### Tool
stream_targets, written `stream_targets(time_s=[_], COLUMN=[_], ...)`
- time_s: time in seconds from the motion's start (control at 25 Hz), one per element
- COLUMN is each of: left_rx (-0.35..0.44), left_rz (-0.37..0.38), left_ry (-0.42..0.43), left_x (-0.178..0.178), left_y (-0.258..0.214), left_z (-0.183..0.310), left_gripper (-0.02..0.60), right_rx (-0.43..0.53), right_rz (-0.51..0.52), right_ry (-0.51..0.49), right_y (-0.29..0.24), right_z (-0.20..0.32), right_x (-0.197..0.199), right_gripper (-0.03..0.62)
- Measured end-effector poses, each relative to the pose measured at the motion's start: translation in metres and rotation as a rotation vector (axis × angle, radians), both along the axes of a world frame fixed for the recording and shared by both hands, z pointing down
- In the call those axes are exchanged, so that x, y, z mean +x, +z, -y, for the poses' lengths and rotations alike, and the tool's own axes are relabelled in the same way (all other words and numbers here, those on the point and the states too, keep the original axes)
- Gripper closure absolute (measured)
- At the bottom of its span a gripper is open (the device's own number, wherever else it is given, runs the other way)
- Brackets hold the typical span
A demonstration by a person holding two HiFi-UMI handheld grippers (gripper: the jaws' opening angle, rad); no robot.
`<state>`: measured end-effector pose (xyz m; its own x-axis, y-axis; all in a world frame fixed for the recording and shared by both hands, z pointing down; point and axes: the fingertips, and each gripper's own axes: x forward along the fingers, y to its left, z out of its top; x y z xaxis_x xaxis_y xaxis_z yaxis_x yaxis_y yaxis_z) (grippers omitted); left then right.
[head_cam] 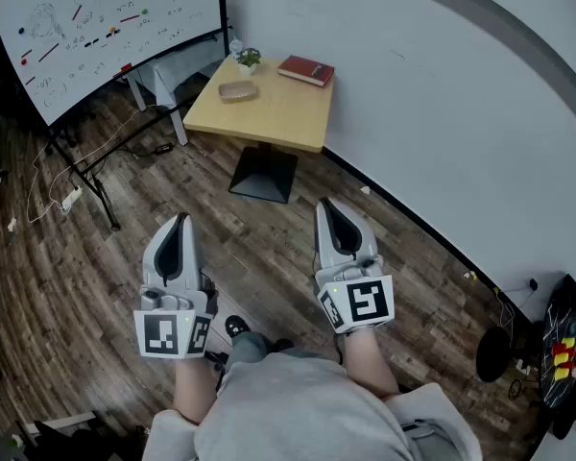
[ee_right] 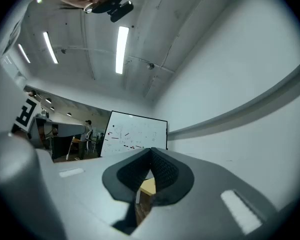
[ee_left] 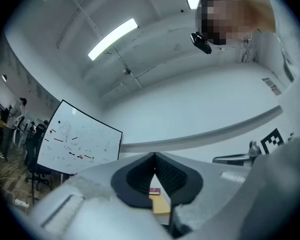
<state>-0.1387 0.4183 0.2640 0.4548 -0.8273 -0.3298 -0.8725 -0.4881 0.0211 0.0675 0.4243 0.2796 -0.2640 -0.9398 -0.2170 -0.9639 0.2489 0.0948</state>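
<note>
My left gripper [head_cam: 180, 217] and right gripper [head_cam: 324, 202] are held side by side above a dark wooden floor, both pointing toward a small light-wood table [head_cam: 278, 113]. Both are shut, jaws meeting at the tips with nothing between them. On the table lie a red book [head_cam: 305, 69], a small potted plant [head_cam: 249, 60] and a flat brownish dish [head_cam: 238, 90]. In the left gripper view, the gripper [ee_left: 154, 155] frames the red book [ee_left: 154, 190] and the table [ee_left: 161, 204] through the gap below its tips. The right gripper view shows that gripper [ee_right: 151, 150] and a corner of the table [ee_right: 148, 186].
A whiteboard [head_cam: 96, 27] on a black stand is at the far left, with cables [head_cam: 58, 190] trailing on the floor beneath it. A white wall runs along the right. The table's black base plate [head_cam: 264, 173] sits on the floor. A black stand with coloured pieces [head_cam: 562, 353] is at lower right.
</note>
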Motion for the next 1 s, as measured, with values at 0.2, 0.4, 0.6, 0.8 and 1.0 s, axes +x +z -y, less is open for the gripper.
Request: stream_targets(time_s=[0.2,0.4,0.6,0.8,1.0], left_rx=[-0.001,0.002,0.010,0.020,0.010], left_rz=[-0.003,-0.001,-0.004,0.010,-0.024], left_ry=[0.001,-0.001,-0.003,-0.006,-0.028], left_x=[0.002,0.003,0.007,0.009,-0.002], left_y=[0.000,0.000,-0.004,-0.003,0.001], left_z=[-0.001,-0.002,-0.002,-0.002,0.013], left_gripper=[0.577,0.577,0.577,0.577,0.577], right_rx=[0.003,0.006,0.017,0.038,0.016], right_rz=[0.002,0.000,0.000,0.001,0.015], right_ry=[-0.002,-0.003,-0.015,-0.021,-0.020], right_y=[0.000,0.000,-0.003,-0.004,0.003], right_z=[-0.001,-0.001,-0.001,0.001,0.016], right_x=[0.002,0.002,0.002,0.001,-0.001], right_gripper=[0.592,0.592,0.592,0.592,0.592])
